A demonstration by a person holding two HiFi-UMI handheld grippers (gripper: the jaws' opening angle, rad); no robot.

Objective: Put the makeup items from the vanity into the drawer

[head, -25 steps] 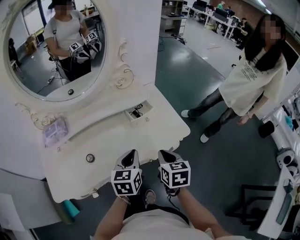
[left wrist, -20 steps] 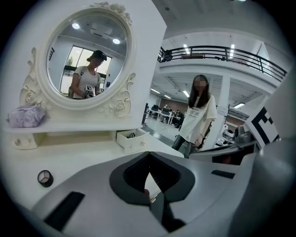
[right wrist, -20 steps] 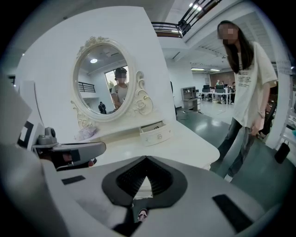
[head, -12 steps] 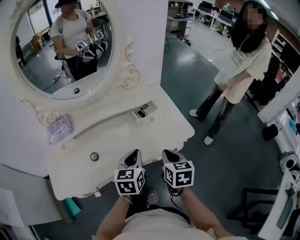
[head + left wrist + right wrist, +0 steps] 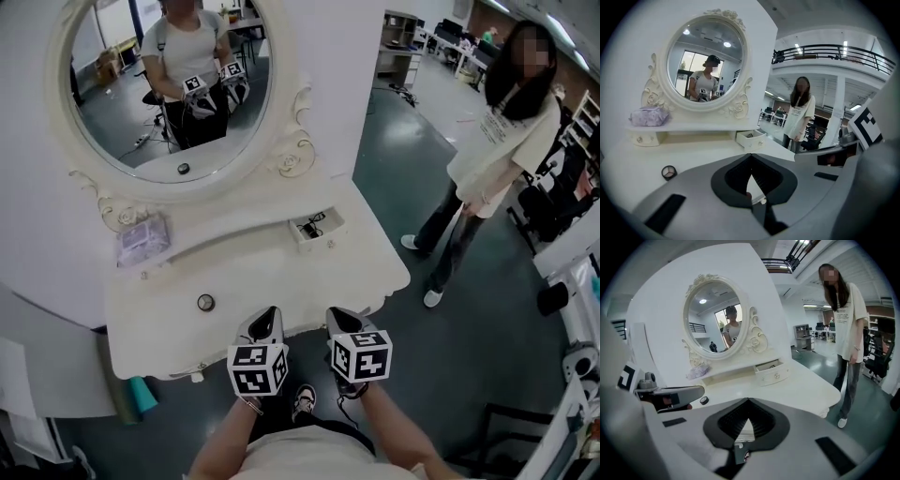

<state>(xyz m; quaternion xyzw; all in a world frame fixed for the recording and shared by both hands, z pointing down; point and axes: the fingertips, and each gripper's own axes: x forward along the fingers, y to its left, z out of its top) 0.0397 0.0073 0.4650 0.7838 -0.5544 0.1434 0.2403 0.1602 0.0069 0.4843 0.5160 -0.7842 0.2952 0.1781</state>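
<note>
Left gripper view shows the left gripper (image 5: 751,158) with its jaws brought together at the tips and nothing between them. It is held at the near edge of the white vanity (image 5: 366,272). In the right gripper view the right gripper (image 5: 749,403) is likewise closed tip to tip and empty, held just beside the left one at the same front edge. Whether either touches the tabletop cannot be told.

On the white top, ahead and to the left of the left gripper, stands a small round makeup pot (image 5: 205,302) with a dark rim. It is alone on the bare surface and well apart from both grippers. Behind it a raised shelf runs under the oval mirror (image 5: 169,84). At the shelf's right end a small drawer (image 5: 317,228) is pulled open, and a dark item lies inside, too small to identify. At the left end a lavender pouch (image 5: 143,241) sits on top of the shelf. The mirror reflects the person holding both grippers. To the right of the vanity, another person (image 5: 492,150) in a pale shirt stands on the dark floor (image 5: 394,159).
</note>
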